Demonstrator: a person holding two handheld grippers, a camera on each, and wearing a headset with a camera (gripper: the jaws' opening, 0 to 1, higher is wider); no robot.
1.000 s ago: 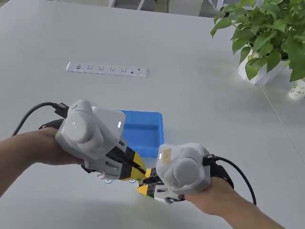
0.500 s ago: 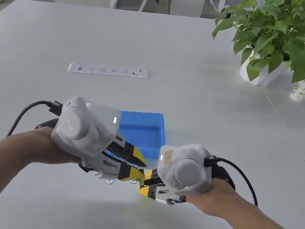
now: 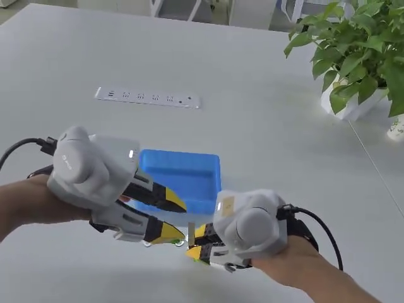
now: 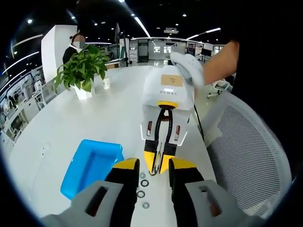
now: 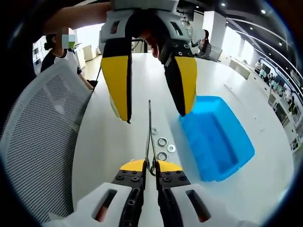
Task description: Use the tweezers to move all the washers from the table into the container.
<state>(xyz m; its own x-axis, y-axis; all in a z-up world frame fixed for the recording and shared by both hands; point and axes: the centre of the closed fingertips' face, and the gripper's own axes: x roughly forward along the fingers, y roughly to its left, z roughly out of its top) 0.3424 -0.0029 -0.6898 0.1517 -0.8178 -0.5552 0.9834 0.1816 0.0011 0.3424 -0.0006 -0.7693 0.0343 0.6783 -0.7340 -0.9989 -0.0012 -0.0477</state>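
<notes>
The tweezers [image 5: 149,127] stick forward out of the right gripper [image 5: 150,166], whose jaws are pressed together on them. Four washers [image 5: 162,141] lie on the white table [image 5: 109,151], just to the right of the tweezers and close ahead of this gripper. The blue container [image 5: 218,142] stands further right, apart from the washers. Opposite, the left gripper [image 5: 154,113] faces the right one, its jaws spread wide and holding nothing.

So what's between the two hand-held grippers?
The tweezers and a few washers on the table, seen in the right gripper view.
</notes>
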